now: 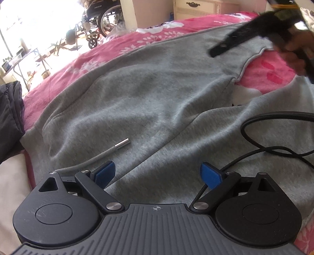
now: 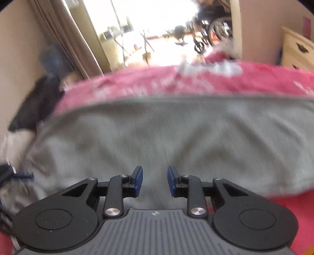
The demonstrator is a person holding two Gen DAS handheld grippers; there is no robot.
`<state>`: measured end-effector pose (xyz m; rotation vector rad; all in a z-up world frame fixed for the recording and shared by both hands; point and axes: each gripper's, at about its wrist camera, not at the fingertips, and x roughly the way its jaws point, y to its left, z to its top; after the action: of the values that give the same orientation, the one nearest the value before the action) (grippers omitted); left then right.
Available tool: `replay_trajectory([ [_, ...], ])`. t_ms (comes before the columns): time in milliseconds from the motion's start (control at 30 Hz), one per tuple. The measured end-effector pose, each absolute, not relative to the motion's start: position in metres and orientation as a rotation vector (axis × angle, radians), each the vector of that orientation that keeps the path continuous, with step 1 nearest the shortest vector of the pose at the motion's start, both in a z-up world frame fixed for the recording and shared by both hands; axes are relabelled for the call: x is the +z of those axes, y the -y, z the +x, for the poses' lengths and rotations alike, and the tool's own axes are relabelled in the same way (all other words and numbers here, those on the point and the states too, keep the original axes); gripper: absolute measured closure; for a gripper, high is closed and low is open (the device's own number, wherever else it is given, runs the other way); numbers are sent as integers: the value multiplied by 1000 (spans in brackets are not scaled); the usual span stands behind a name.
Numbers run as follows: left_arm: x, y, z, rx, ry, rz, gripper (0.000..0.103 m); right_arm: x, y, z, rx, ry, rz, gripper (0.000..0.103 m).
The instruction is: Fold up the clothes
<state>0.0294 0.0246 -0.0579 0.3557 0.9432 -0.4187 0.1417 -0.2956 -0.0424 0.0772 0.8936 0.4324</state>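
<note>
A grey hooded sweatshirt (image 1: 149, 94) lies spread on a pink floral bed cover (image 1: 94, 56). Its drawstring with a metal tip (image 1: 122, 144) rests on the cloth just ahead of my left gripper (image 1: 159, 175), which hovers low over the fabric, open wide with nothing between its blue pads. At the top right of the left wrist view a hand holds my right gripper (image 1: 221, 48), blurred, above the far part of the sweatshirt. In the blurred right wrist view my right gripper (image 2: 155, 181) is open over the grey sweatshirt (image 2: 166, 141), holding nothing.
A black cable (image 1: 274, 133) loops over the sweatshirt at right. Dark clothing (image 1: 9, 117) is piled at the bed's left edge. Beyond the bed are a wheelchair (image 1: 98, 21), a folding table (image 1: 21, 60) and a cream dresser (image 1: 200, 7).
</note>
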Motion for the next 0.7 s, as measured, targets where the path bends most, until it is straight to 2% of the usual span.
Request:
replay_trajectory([
  [167,-54,-36,19,-400,-970,324,8,-70,262,122,535,-933,-34,73],
  [267,-48,-52,4,-387,-991,292,8,-63,263,86,596,-934,-72,72],
  [500,-12,-82,-39,-353,-1018,208,8,-26,272,78,628,-888,8,72],
  [700,36,-131,-94,-246,-1115,108,8,-24,282,49,831,-1004,195,72],
])
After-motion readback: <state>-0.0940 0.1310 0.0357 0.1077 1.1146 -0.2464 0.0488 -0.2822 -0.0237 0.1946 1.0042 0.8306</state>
